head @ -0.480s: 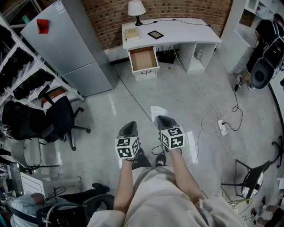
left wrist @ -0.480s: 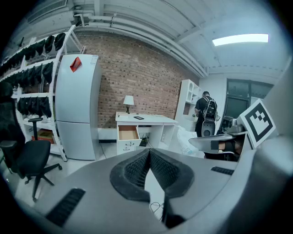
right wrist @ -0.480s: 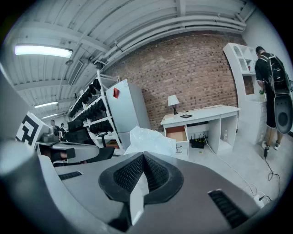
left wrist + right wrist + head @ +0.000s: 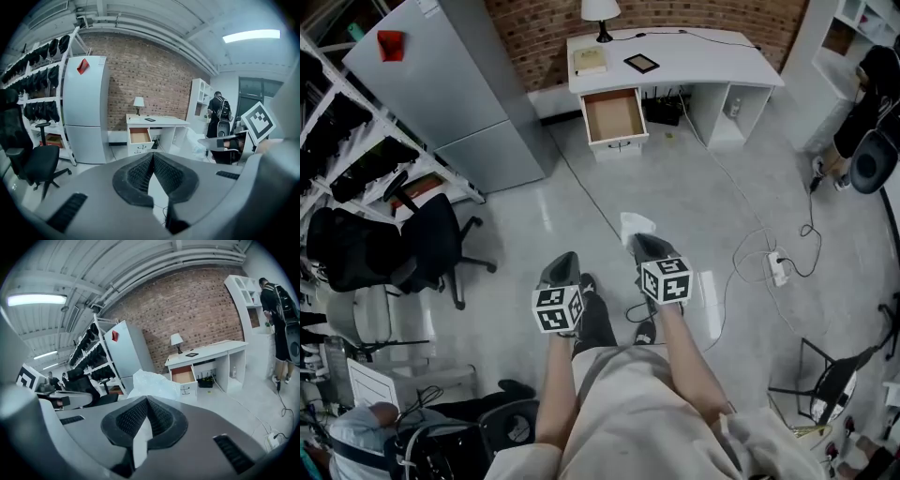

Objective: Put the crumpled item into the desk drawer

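The crumpled item (image 4: 636, 225) is a white, thin wad sticking out ahead of my right gripper (image 4: 639, 246), which is shut on it. In the right gripper view the wad (image 4: 152, 385) bulges above the closed jaws (image 4: 146, 401). My left gripper (image 4: 565, 262) hangs beside it, shut with nothing in it; its pads meet in the left gripper view (image 4: 153, 156). Far ahead, the white desk (image 4: 694, 52) stands against the brick wall with its drawer (image 4: 614, 115) pulled open, brown inside and empty. The drawer also shows small in both gripper views (image 4: 139, 136) (image 4: 183, 374).
A grey fridge (image 4: 441, 84) stands left of the desk. A black office chair (image 4: 422, 244) and dark shelving fill the left. Cables and a power strip (image 4: 776, 267) lie on the floor to the right. A lamp (image 4: 600, 11), tablet (image 4: 641, 63) and book (image 4: 590, 59) sit on the desk. A person (image 4: 872, 94) stands at far right.
The desk and drawer have slid up and right in the head view. Both grippers hold the same pose, the right one still on the wad.
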Tool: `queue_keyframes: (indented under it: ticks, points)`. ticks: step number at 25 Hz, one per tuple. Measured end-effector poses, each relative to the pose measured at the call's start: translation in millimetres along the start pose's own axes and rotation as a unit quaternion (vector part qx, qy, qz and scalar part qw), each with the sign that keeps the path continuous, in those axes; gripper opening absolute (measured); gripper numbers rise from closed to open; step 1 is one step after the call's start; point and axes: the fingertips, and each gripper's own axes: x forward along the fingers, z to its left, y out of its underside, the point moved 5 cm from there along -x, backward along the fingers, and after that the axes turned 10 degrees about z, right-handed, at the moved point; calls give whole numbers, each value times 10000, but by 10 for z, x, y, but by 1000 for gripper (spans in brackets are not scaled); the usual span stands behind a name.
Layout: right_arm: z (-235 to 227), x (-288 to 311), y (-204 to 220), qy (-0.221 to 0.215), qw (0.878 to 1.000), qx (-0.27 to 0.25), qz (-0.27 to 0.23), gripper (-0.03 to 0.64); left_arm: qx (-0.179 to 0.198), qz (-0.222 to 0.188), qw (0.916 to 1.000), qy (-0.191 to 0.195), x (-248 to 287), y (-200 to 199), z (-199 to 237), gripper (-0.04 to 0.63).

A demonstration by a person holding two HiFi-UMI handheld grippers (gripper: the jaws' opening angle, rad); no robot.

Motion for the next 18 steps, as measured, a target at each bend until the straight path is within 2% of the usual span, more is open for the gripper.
queue_keyframes:
  ticks: [6, 10, 15, 18]
  points:
    - [-352, 434, -277, 169, 9991, 395, 68, 26, 24, 74, 9999, 122, 501, -372, 399, 15]
    - [-413, 782, -450, 283, 9979, 583, 93, 26, -35, 49, 9996, 285, 859, -708, 741, 15]
    - [-481, 1254, -692, 440, 9969, 593, 266, 26, -116, 138, 9980, 601, 1393, -1066, 1085, 15]
    - [-536, 1554, -892, 610, 9954, 679, 273, 26, 46, 256, 9959, 866, 1729, -1289, 1304, 15]
